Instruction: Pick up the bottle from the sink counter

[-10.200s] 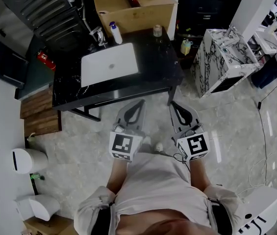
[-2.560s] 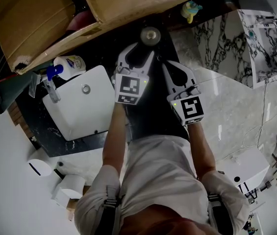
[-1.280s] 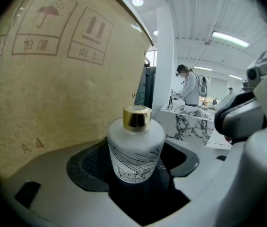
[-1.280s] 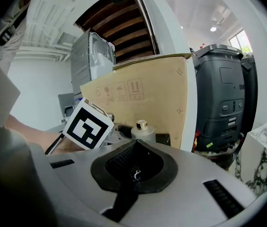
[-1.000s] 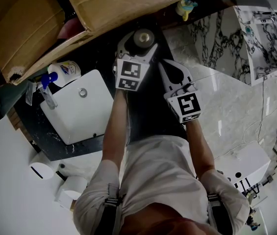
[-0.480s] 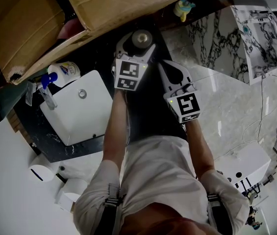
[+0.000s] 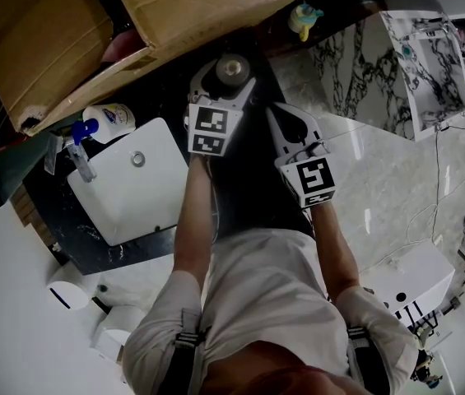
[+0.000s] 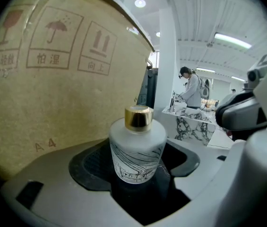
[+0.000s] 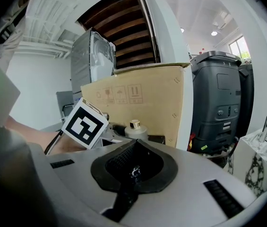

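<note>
Bottle: a frosted white glass bottle with a gold cap (image 8: 138,148) stands upright on the black stone bench (image 7: 244,196), just in front of the big brown cardboard box (image 8: 53,79).
Left gripper: the left gripper (image 8: 140,167) has its dark pads against the bottle's two flanks, gripping it low on the body. This looks meant to keep the narrow neck free and the weight steady.
Lift: I cannot tell if the base has left the bench.
Right gripper: the right gripper (image 9: 135,148) is at 4 o'clock of the left one. Its jaws are pressed together on nothing, probably kept aside as a spare.
Head view only: the white sink basin (image 7: 129,188) lies at 8 o'clock of the bottle, so the bottle is at the bench's far edge.
Left gripper view only: it shows fine black line drawing on the glass.
Right gripper view only: it shows the bottle side-on at 12 o'clock.
</note>
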